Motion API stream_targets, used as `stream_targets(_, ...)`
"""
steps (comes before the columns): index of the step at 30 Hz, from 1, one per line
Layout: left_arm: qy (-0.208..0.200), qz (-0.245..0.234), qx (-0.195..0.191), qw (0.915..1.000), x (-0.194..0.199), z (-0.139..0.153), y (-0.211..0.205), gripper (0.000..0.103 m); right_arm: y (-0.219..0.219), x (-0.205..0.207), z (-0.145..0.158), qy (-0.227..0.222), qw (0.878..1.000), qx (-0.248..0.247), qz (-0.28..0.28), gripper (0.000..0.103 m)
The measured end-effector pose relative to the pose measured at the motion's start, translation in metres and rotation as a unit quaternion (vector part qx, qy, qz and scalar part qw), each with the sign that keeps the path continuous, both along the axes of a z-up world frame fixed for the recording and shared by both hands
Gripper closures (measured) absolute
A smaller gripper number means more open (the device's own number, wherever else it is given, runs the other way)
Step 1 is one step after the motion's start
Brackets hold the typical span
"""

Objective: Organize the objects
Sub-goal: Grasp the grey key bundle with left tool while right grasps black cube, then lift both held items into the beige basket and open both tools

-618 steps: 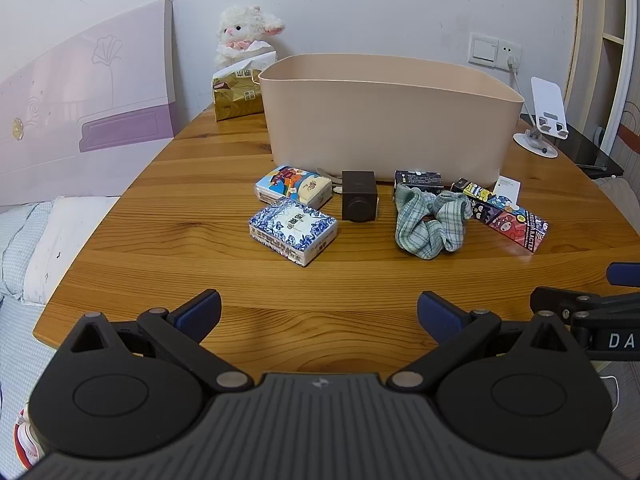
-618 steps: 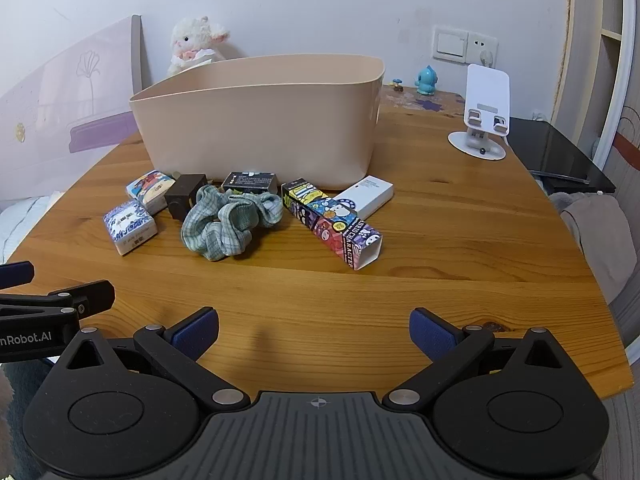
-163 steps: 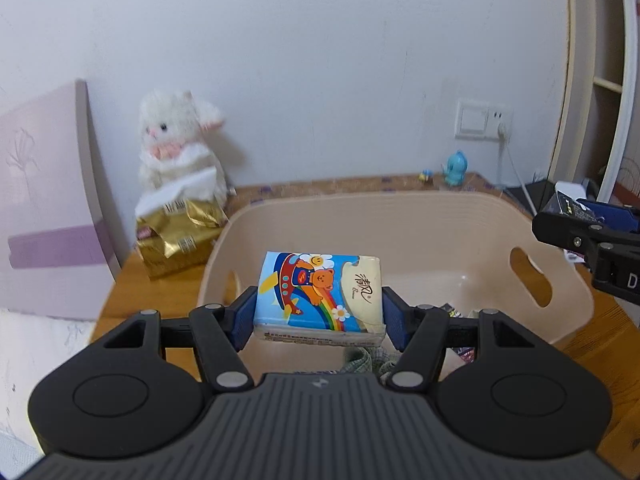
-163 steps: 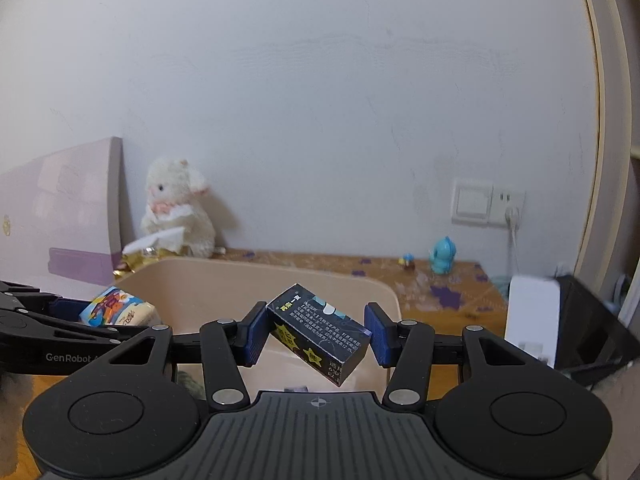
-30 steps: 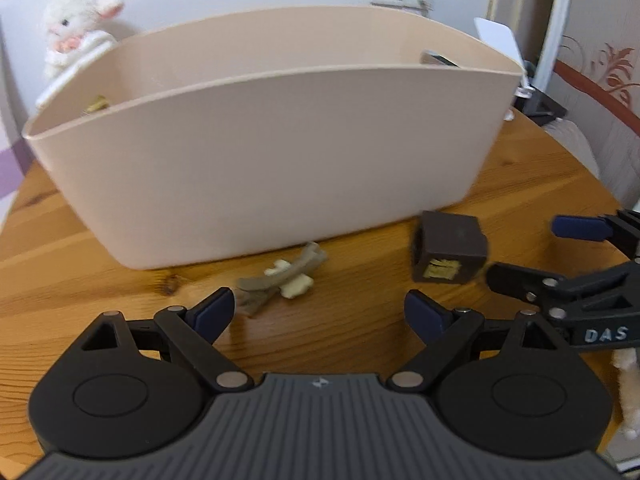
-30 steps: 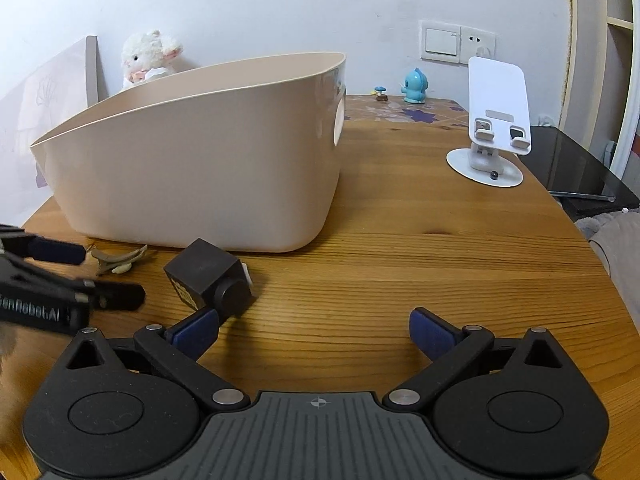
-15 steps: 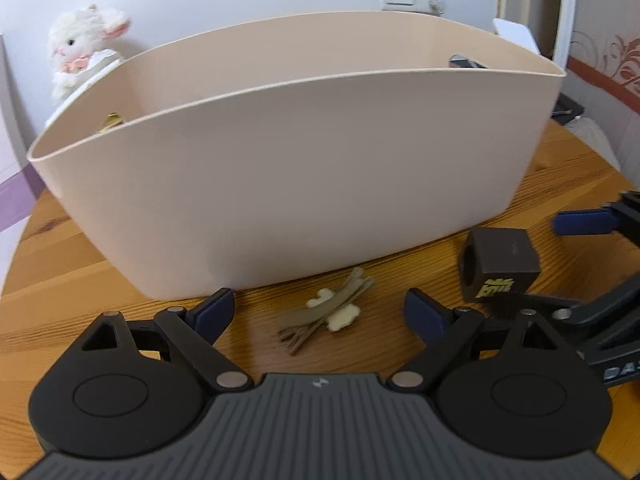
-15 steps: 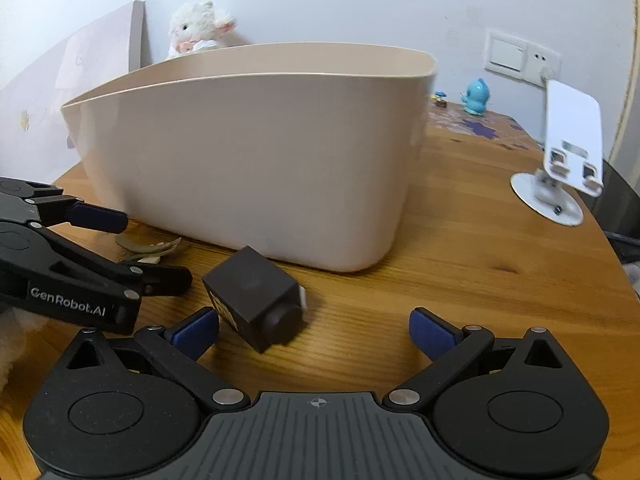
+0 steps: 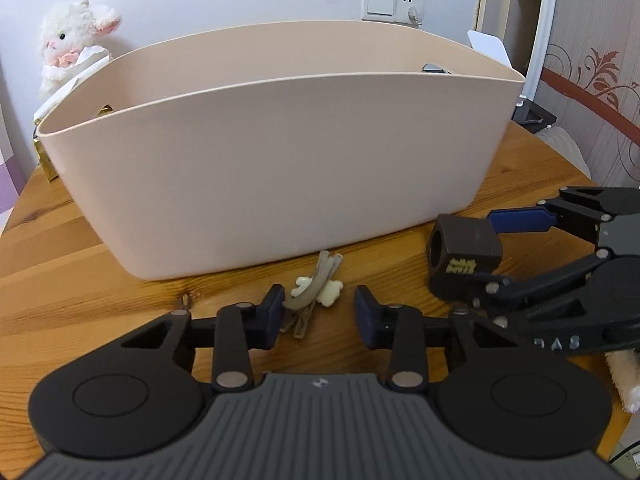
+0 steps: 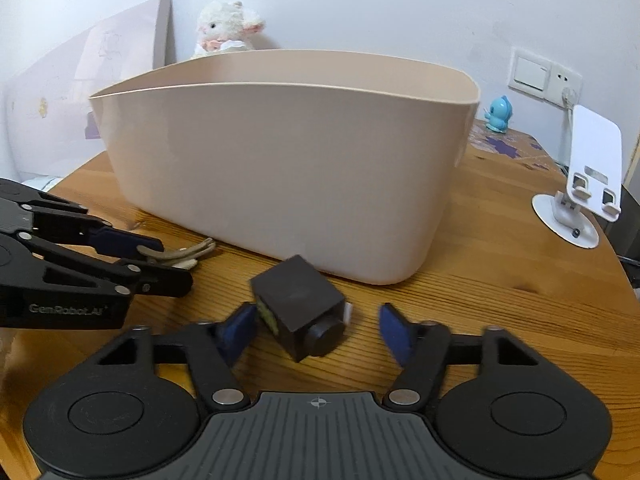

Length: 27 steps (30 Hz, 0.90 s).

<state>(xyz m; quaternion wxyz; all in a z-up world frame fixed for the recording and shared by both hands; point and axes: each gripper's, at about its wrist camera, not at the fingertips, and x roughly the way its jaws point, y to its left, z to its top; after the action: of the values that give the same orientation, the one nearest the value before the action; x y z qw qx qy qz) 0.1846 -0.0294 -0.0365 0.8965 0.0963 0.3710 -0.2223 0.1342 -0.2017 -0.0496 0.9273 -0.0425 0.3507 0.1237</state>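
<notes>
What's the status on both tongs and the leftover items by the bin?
Left tongs closing around hair clip, gap remains. Right tongs closing around dark cube, right pad still clear. Both items on table before beige bin. Nothing blocking.

left tongs [image 9: 320, 314] closing round hair clip [image 9: 310, 288] | right tongs [image 10: 318, 330] closing round dark cube [image 10: 298, 306]

front: beige bin [image 9: 280, 168] walls off the table [image 10: 500, 280] just past both grippers | left gripper [image 9: 320, 312] and right gripper [image 10: 316, 330] crowd each other side by side | right: bare wood up to phone stand [image 10: 580, 184] | above bin rim: open
</notes>
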Motion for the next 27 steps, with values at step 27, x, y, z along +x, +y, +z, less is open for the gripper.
stream_targets(27,-0.06,0.015,-0.028,0.9977,-0.058,0.043,0.032,0.09,0.011,-0.048,0.066,-0.07,0.996,0.007,0.051,0.074)
